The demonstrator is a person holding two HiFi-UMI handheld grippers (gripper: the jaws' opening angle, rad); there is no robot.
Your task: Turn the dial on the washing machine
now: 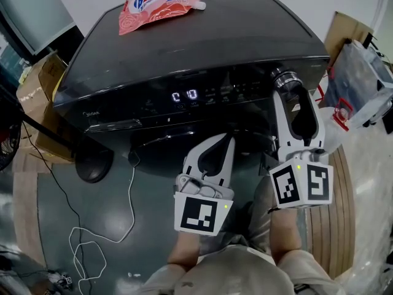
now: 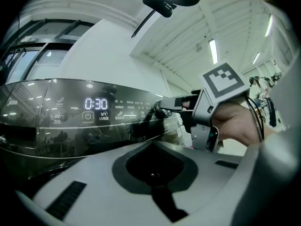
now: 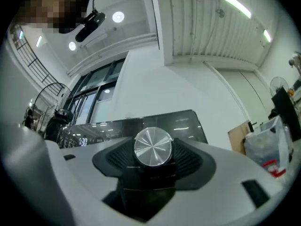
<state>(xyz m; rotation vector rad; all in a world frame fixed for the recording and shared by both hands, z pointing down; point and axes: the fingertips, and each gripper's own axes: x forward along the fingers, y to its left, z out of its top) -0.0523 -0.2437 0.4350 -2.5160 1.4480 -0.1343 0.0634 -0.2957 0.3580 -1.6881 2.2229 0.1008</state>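
The dark washing machine point(image 1: 202, 42) has a lit display point(image 1: 184, 95) on its front panel, which shows in the left gripper view as 0:30 point(image 2: 96, 103). The silver dial point(image 1: 284, 77) sits at the panel's right end. My right gripper point(image 1: 287, 91) reaches up to it, its jaws shut on the dial. In the right gripper view the dial's shiny face point(image 3: 153, 146) fills the gap between the dark pads point(image 3: 190, 159). My left gripper point(image 1: 220, 141) hangs lower, before the door, shut and empty point(image 2: 153, 171). The left gripper view also shows the right gripper point(image 2: 171, 103) at the dial.
A pink detergent pouch point(image 1: 158, 2) lies on the machine's top. Cardboard boxes point(image 1: 37, 78) stand at the left, a clear plastic bag point(image 1: 362, 82) and more cardboard at the right. A white cable point(image 1: 92, 238) trails on the floor by a black round object point(image 1: 92, 165).
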